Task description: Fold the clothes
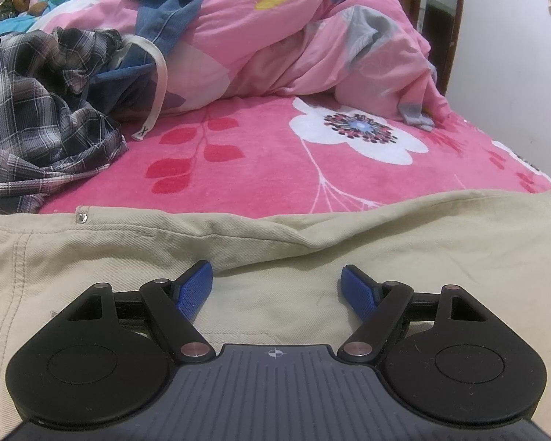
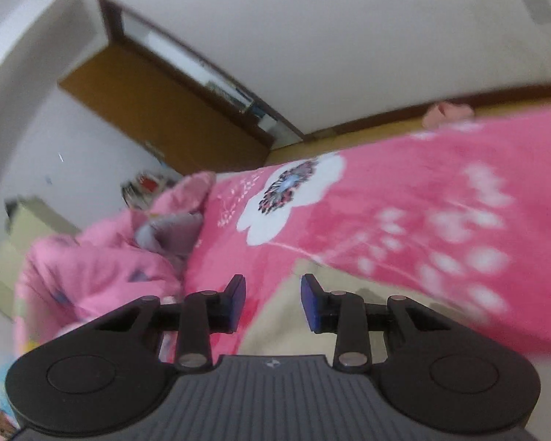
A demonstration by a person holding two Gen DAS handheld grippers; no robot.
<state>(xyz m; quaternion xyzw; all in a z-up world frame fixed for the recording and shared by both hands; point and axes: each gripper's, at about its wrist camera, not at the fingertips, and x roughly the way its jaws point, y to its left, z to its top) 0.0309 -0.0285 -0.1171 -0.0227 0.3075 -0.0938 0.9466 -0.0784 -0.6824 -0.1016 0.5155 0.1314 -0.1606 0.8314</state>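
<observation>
While left gripper fingers gape over beige trousers, right gripper fingers grip nothing; strap tag perhaps reads "X".

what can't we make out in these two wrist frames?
- Beige trousers: left wrist view, lower part hidden under the left gripper body; extent and fold state unknown.
- Same trousers, right wrist view: only a blurred patch past the right gripper; nothing seen gripped between its partly closed jaws.
- Plaid shirt: cut off by the left edge.
- Denim garment: half buried in the pink duvet.
- Right wrist view: motion-blurred throughout.
</observation>
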